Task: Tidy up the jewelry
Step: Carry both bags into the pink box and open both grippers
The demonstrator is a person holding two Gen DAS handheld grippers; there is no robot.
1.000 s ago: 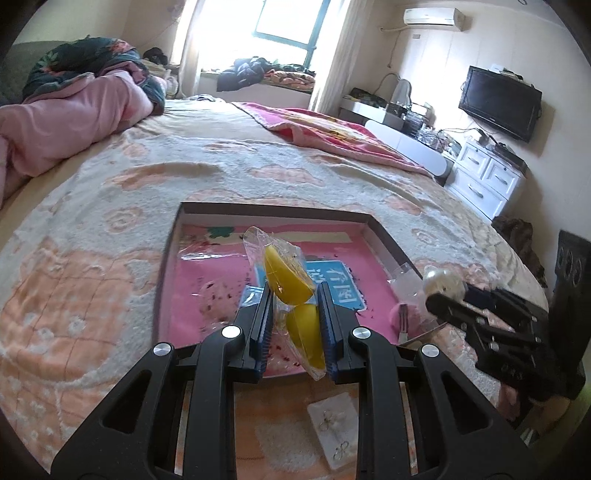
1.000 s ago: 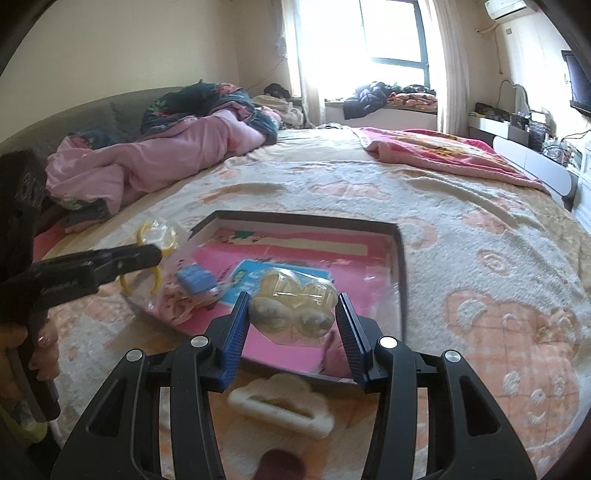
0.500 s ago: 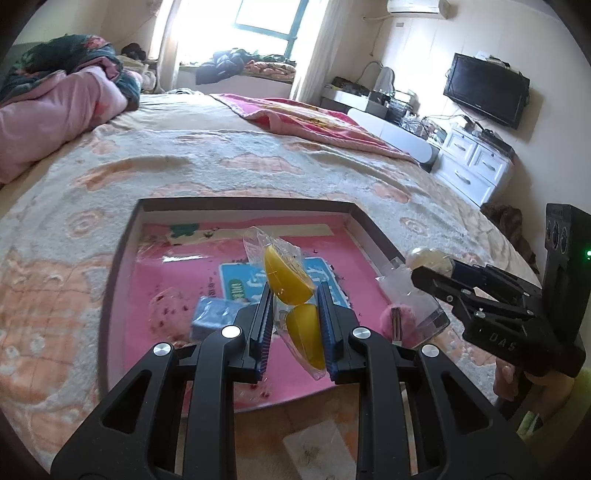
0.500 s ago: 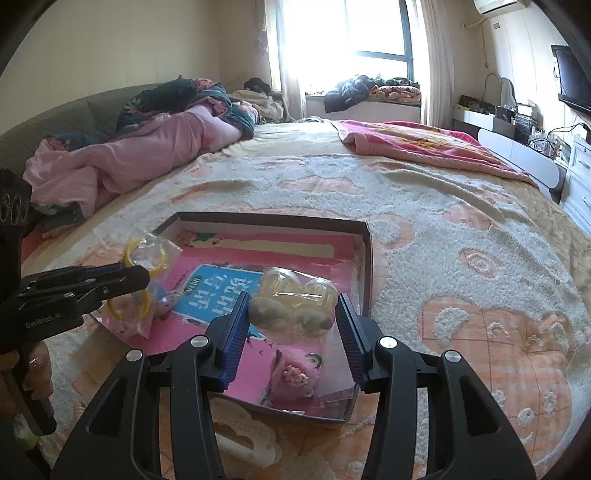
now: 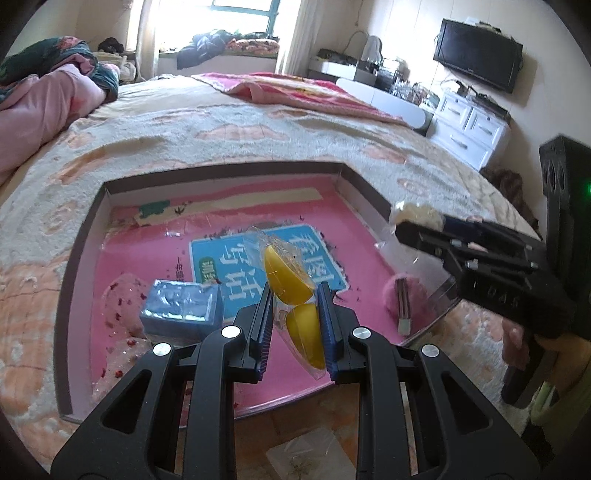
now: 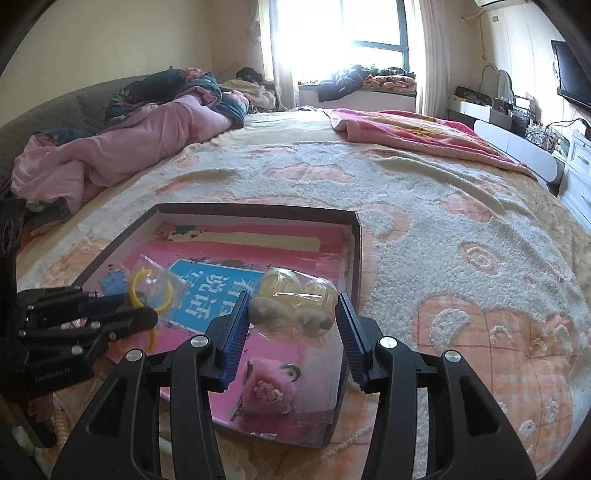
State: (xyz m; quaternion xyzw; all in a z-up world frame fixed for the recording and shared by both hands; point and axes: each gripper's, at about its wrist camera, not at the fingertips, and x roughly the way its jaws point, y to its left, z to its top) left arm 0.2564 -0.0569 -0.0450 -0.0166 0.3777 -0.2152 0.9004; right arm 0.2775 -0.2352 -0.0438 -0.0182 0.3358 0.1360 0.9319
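White Chinese characters, seemingly 看图说话, stand on the blue panel [image 5: 258, 266] printed on the pink tray [image 5: 88, 236] floor.

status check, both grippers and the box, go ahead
Left gripper shut on bagged yellow hoops. Right gripper shut on bagged cream beads. Both over the open box; blue packet and pink puff already inside.

Daylight floods from window [image 6: 373, 33], blown-out glare there; fisheye bends edges, corners vignetted black; focus sharp.
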